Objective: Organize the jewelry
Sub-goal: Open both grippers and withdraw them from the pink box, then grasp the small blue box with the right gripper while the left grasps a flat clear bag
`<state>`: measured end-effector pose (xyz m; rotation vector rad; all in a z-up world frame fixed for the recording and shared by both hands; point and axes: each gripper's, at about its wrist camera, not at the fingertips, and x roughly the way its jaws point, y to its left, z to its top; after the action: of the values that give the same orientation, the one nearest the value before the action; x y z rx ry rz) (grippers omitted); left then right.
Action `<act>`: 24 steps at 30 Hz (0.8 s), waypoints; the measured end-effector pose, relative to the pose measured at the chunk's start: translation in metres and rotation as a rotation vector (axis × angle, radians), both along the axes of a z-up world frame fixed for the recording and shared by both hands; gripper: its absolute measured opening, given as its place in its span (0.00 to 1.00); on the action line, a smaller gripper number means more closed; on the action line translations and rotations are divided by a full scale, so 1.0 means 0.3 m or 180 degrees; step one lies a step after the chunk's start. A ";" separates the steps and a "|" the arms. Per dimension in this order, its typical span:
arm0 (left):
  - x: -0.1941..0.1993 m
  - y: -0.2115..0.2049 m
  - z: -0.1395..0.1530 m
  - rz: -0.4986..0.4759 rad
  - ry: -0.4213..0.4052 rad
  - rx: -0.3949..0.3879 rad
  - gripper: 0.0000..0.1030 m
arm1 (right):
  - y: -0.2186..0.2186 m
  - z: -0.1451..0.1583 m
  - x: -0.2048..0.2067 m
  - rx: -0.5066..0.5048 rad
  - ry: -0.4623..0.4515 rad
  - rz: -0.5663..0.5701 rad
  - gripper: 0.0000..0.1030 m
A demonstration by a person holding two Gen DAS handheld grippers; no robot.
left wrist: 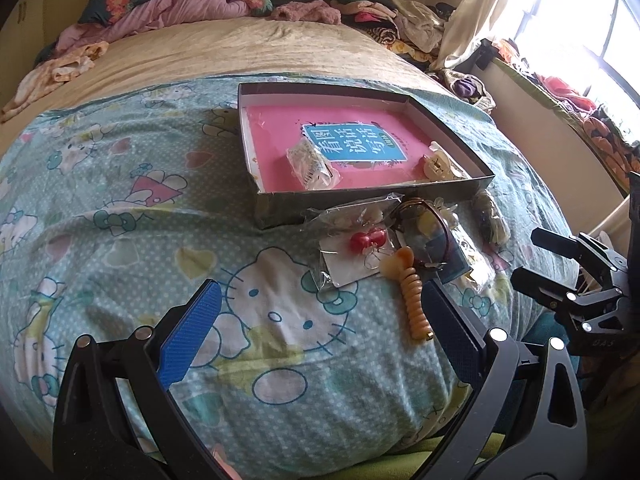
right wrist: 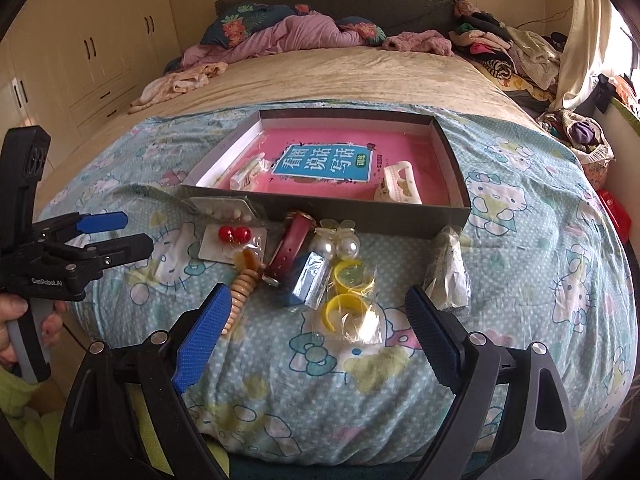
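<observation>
Both tools — left tool (left wrist: 320, 336), right tool (right wrist: 320, 328) — gape wide, empty. Loose jewelry packets (right wrist: 352, 296) lie at 12 o'clock, just before the box (right wrist: 360, 222); slick plastic could slip on soft bedding.

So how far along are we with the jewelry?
Early. Two pieces already lie in the box: a wrapped packet and a cream clip. Nothing is in hand: the left gripper and right gripper are both open and empty. Still on the bedspread in front of the box: red earrings, bead bracelet, watch, pearl earrings, yellow hoops and a bagged item.
</observation>
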<state>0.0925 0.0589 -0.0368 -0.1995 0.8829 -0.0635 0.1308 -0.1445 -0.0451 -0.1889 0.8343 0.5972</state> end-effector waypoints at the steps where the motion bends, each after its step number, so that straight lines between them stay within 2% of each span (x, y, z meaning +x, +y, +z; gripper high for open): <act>1: 0.002 0.001 -0.004 -0.0004 -0.0003 0.0004 0.91 | 0.010 -0.012 0.002 -0.0040 0.0007 0.0017 0.85; 11: 0.076 0.004 -0.043 0.0017 0.0029 -0.0052 0.91 | 0.111 -0.141 0.032 -0.0670 -0.0110 0.0091 0.85; 17: 0.142 -0.012 -0.064 0.0031 0.0065 -0.0181 0.91 | 0.151 -0.184 0.061 -0.0847 -0.0130 0.0133 0.83; 24: 0.195 -0.027 -0.083 0.0088 0.0084 -0.0266 0.91 | 0.187 -0.215 0.102 -0.0917 -0.0120 0.0140 0.69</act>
<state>0.1510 0.0507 -0.0617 -0.2910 0.9042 -0.0721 0.1615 -0.0885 -0.1096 -0.4806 0.8793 0.5111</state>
